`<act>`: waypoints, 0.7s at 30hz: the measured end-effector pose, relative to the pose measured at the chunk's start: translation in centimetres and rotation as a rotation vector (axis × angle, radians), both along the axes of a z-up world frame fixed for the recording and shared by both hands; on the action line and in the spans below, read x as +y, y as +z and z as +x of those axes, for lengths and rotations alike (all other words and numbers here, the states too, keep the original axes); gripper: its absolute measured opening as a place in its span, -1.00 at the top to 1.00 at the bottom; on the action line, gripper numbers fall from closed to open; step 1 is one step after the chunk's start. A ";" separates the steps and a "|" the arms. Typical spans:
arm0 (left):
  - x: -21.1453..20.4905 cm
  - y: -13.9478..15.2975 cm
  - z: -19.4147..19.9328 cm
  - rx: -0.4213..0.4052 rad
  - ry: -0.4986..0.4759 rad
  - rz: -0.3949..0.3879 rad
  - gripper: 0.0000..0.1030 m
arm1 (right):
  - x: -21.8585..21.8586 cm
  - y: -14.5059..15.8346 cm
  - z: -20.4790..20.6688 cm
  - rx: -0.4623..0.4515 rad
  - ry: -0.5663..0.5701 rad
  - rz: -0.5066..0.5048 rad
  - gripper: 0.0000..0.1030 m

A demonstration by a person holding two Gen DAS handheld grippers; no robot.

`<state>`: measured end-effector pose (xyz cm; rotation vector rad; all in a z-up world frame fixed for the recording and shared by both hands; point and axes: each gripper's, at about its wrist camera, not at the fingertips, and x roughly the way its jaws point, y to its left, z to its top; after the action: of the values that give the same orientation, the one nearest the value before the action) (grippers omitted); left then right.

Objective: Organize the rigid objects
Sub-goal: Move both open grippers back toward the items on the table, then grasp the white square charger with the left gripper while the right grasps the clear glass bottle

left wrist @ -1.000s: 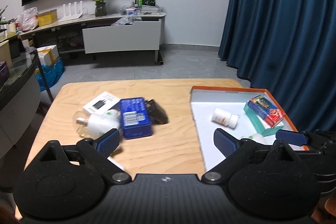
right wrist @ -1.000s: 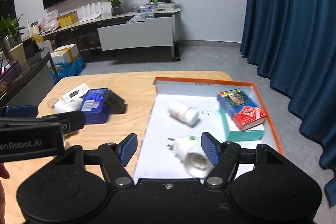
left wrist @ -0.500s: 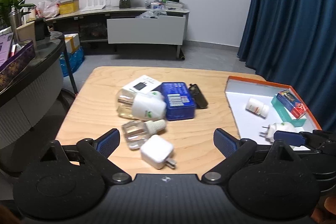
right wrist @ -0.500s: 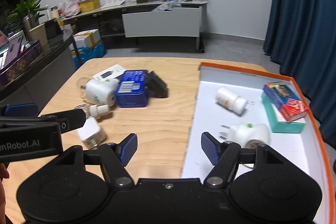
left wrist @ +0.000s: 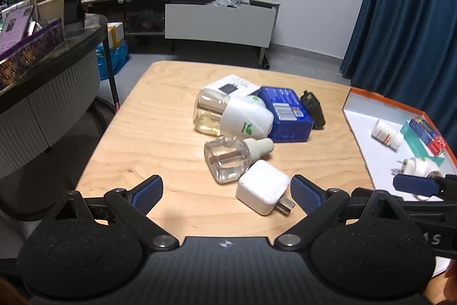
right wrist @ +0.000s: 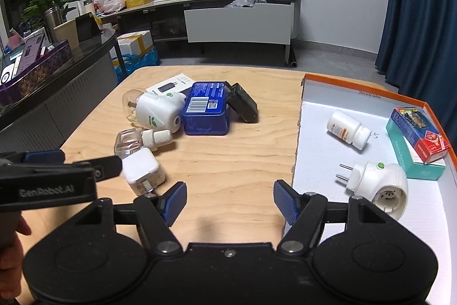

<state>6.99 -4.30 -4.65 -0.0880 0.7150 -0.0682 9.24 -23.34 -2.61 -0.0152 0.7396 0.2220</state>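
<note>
The left gripper (left wrist: 227, 190) hangs over the near edge of the wooden table (left wrist: 160, 133) with its jaws spread wide and nothing between the pads; the white charger cube (left wrist: 262, 190) lies just ahead, close to the right-side finger. Beyond it sits a clear refill bottle (left wrist: 228, 156), touching the cube, then a white plug-in diffuser (left wrist: 242, 119), a blue tin (left wrist: 287, 116), a white carton (left wrist: 234, 86) and a black box (left wrist: 312, 110) — all clustered together.

The right gripper (right wrist: 230, 200) is likewise released and empty, above the table edge beside the orange-rimmed tray (right wrist: 357, 85). Inside the tray lie 4 items: a white pill bottle (right wrist: 347, 129), a second plug-in diffuser (right wrist: 377, 189), and a blue-and-red box (right wrist: 418, 130) resting on a teal box (right wrist: 417, 165).
</note>
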 end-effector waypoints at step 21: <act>-2.5 -2.9 2.6 -0.015 -0.048 0.034 -0.04 | -1.5 -1.0 1.5 -0.015 -0.041 -0.006 -0.56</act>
<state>9.57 -6.76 -7.57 -0.0380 0.7034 -0.1020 10.69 -24.85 -3.63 -0.0078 0.7253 0.1804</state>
